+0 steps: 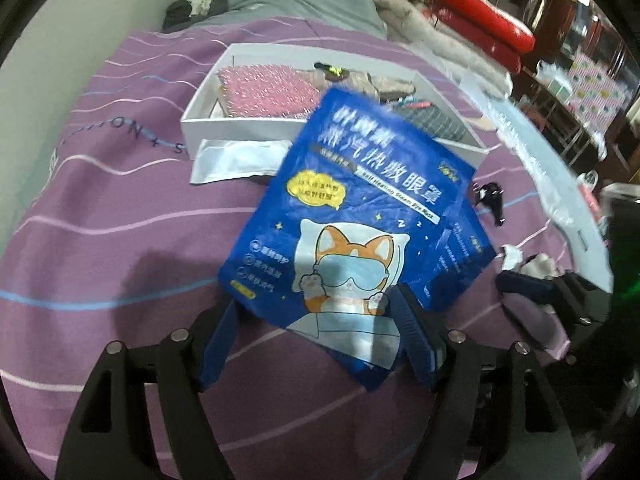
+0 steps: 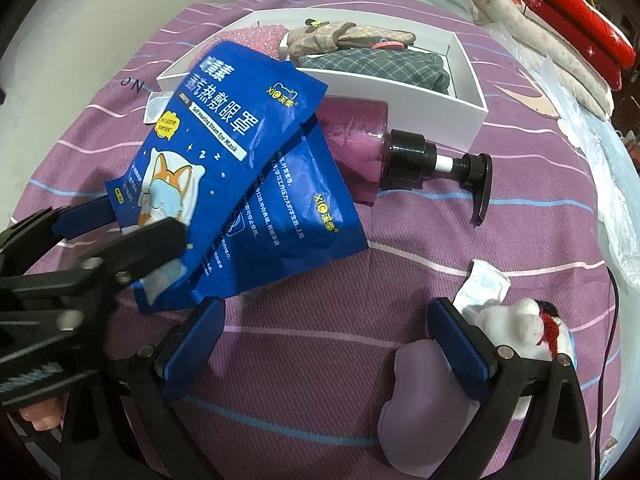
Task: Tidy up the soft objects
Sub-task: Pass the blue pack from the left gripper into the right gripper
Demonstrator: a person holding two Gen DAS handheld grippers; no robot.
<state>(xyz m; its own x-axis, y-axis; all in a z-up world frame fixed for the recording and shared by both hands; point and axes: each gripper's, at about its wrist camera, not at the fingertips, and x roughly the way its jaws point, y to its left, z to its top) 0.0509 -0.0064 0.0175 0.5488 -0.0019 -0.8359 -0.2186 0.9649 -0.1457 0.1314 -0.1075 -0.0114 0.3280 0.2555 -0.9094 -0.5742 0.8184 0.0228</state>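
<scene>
A blue eye-mask packet [image 1: 352,216] [image 2: 200,144] with a cartoon dog hangs tilted above the purple striped bedcover [image 1: 120,240]. My left gripper [image 1: 316,336] [image 2: 132,220] is shut on its lower end, jaws wide across its width. A second blue packet [image 2: 296,216] lies printed-back up beneath it. My right gripper [image 2: 332,336] stands open over bare cover, nothing between its fingers. Beside its right finger lie a lilac soft pad [image 2: 424,400], a white plush [image 2: 516,328] and a small white sachet [image 2: 484,284].
A white open box [image 1: 188,120] [image 2: 476,116] holds a pink fuzzy piece [image 1: 264,88], plaid cloth [image 2: 372,64] and a beige checked item [image 2: 340,36]. A purple pump bottle [image 2: 360,148] lies before it. A white sachet [image 1: 236,160] rests at the box's front wall.
</scene>
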